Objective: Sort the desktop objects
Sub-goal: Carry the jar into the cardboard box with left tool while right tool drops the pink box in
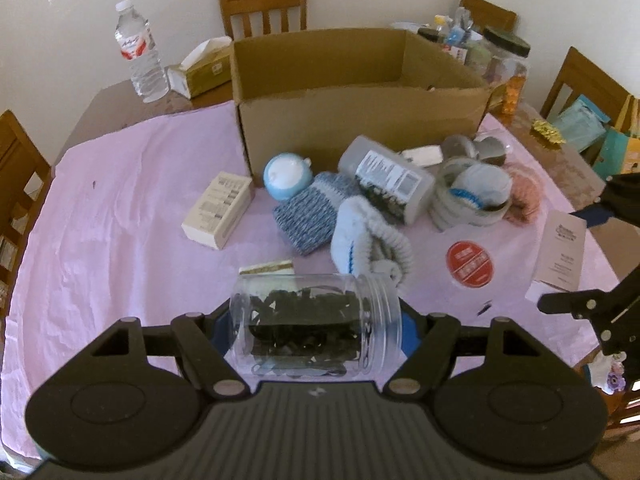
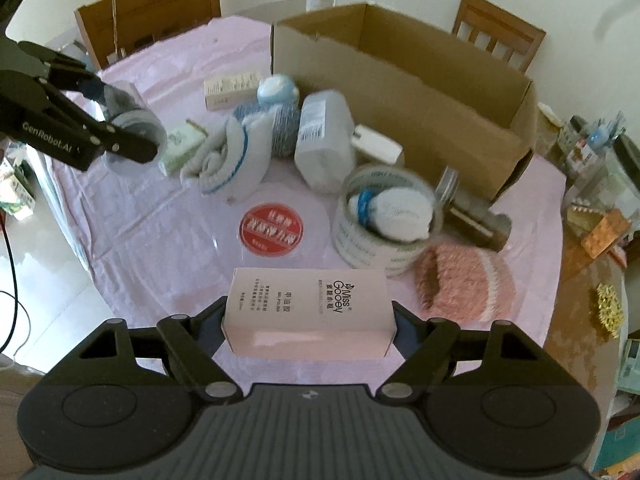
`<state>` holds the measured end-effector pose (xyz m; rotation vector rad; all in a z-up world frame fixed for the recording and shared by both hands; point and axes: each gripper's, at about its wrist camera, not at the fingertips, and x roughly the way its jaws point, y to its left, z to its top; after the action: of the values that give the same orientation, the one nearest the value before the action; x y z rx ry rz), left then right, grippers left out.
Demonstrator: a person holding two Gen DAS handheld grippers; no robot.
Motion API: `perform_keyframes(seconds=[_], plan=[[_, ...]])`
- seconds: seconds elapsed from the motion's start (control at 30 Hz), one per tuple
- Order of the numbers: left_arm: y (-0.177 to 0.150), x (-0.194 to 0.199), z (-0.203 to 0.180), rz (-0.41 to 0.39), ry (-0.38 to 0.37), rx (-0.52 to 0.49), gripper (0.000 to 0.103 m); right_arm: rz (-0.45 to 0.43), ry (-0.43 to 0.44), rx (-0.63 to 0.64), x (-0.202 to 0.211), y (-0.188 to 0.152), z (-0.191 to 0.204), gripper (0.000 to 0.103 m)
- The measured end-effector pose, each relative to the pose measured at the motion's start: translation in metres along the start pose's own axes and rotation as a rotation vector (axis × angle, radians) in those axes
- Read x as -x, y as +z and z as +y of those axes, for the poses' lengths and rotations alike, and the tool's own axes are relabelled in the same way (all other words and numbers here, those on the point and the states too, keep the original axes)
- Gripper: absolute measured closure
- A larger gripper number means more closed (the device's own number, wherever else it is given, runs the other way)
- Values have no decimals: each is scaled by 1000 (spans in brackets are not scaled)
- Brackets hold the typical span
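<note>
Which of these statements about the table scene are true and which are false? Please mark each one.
1. The left gripper holds a clear jar. True.
2. The right gripper is empty. False: it is shut on a pink box.
3. The cardboard box is closed. False: its top is open.
4. A white sock sits inside the tape roll. True.
5. The water bottle lies flat. False: it stands upright.
</note>
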<state>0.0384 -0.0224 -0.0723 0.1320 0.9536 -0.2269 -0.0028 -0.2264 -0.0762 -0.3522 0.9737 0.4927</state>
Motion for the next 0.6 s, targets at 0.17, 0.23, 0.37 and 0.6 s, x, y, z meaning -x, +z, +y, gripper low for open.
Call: perform_keyframes(seconds=[0.17,0.23,0.37,0.6], plan=[[16,11,-5,-23,-20,-28,28,-41,7,-6,14,13,-2,19],[24,13,-4,-30,-39,-26,28,-55,2,-5,17,18,-3,19],[44,13,0,-42,-69,-48,28,-80,-7,-16,21,34,-8,19],[87,8,10,-82,-120,-136,28,-123,-64,-55,19,68,-15,19]])
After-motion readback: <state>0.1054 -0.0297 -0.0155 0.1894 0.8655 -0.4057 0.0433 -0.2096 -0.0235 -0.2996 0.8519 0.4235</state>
